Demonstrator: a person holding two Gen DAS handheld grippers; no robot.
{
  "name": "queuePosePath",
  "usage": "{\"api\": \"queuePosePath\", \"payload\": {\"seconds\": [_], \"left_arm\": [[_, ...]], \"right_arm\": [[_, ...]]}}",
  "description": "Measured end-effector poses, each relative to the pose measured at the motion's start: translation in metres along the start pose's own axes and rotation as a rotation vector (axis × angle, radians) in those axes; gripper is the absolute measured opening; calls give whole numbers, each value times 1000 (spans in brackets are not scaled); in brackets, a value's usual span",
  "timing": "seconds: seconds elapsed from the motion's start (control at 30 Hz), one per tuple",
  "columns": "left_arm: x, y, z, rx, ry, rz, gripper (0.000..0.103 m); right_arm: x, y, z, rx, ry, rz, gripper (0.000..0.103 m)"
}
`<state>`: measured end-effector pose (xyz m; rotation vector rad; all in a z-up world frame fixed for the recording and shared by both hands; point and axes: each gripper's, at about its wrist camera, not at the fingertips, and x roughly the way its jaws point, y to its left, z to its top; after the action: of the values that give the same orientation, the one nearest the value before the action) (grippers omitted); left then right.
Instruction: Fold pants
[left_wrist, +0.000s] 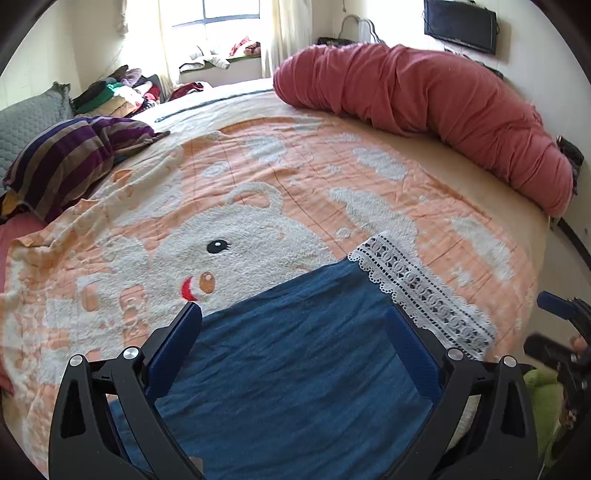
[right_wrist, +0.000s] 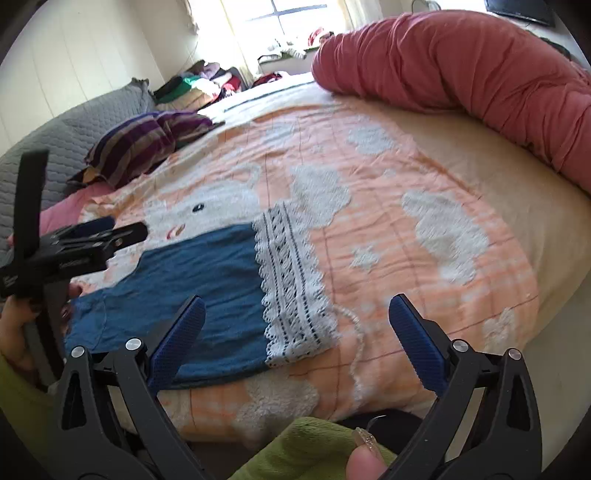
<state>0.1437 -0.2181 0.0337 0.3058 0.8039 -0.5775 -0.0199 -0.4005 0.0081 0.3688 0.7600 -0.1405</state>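
Blue pants (left_wrist: 295, 354) (right_wrist: 192, 288) with a white lace hem (left_wrist: 421, 291) (right_wrist: 291, 280) lie folded and flat on the peach bear blanket (left_wrist: 258, 192) near the bed's front edge. My left gripper (left_wrist: 295, 317) hovers open just above the blue cloth, fingers spread to either side, holding nothing. In the right wrist view it (right_wrist: 92, 230) shows at the far left, held by a hand. My right gripper (right_wrist: 299, 310) is open over the lace hem's near corner, empty. In the left wrist view it (left_wrist: 554, 325) is at the right edge.
A long rolled red duvet (left_wrist: 424, 96) (right_wrist: 461, 62) lies along the bed's far right side. A striped purple pillow (left_wrist: 74, 155) (right_wrist: 144, 140) and grey quilted pillow (left_wrist: 29, 122) sit at the left. Clothes pile (left_wrist: 122, 92) near the window. A green sleeve (right_wrist: 314, 446) is below.
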Motion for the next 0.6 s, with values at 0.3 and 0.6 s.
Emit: {"api": "queuePosePath", "payload": {"seconds": [0.3, 0.6], "left_arm": [[49, -9, 8, 57, 70, -7, 99], [94, -19, 23, 113, 115, -44, 99]], "right_arm": [[30, 5, -13, 14, 99, -13, 94], [51, 7, -24, 38, 156, -10, 94]]}}
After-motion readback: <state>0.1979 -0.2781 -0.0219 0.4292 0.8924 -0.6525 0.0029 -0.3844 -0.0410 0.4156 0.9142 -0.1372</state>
